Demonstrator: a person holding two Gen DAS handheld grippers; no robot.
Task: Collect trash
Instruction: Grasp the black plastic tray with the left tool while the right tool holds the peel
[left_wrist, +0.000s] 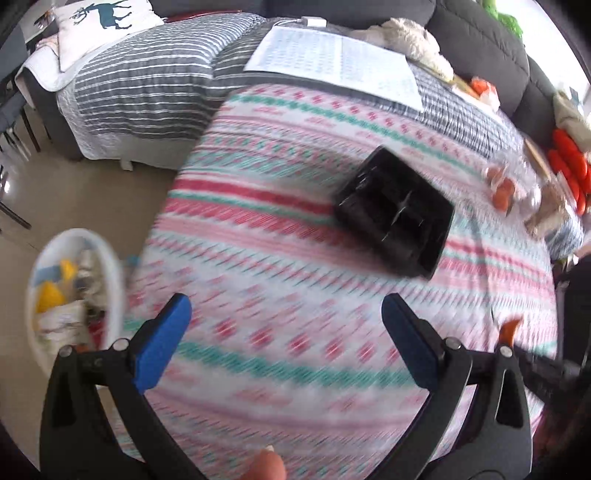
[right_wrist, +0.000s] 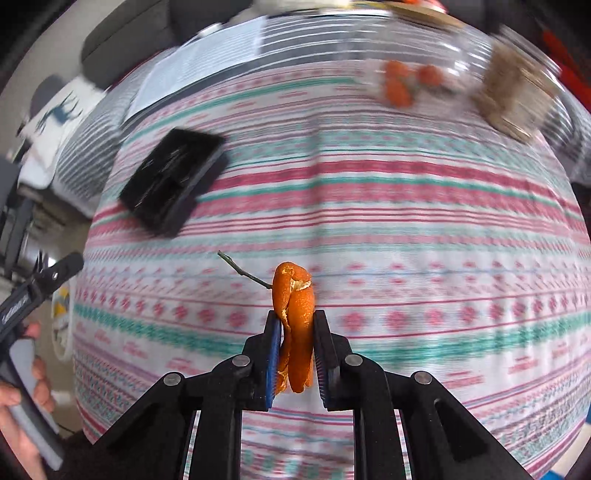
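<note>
My right gripper (right_wrist: 295, 321) is shut on an orange peel (right_wrist: 295, 317) with a thin stem, held above the patterned blanket (right_wrist: 406, 221). The peel's tip also shows at the right edge of the left wrist view (left_wrist: 509, 328). My left gripper (left_wrist: 286, 306) is open and empty over the blanket's near part. A black plastic tray (left_wrist: 397, 218) lies on the blanket ahead of it; it shows in the right wrist view (right_wrist: 173, 181) at the left. A white trash bin (left_wrist: 116, 291) with yellow and paper rubbish stands on the floor to the left.
Small orange fruits in clear wrapping (right_wrist: 406, 85) and a brown packet (right_wrist: 517, 99) lie at the blanket's far right. A white printed sheet (left_wrist: 332, 62), a grey striped cover (left_wrist: 147, 85) and a deer pillow (left_wrist: 103, 22) lie beyond. Both views are motion-blurred.
</note>
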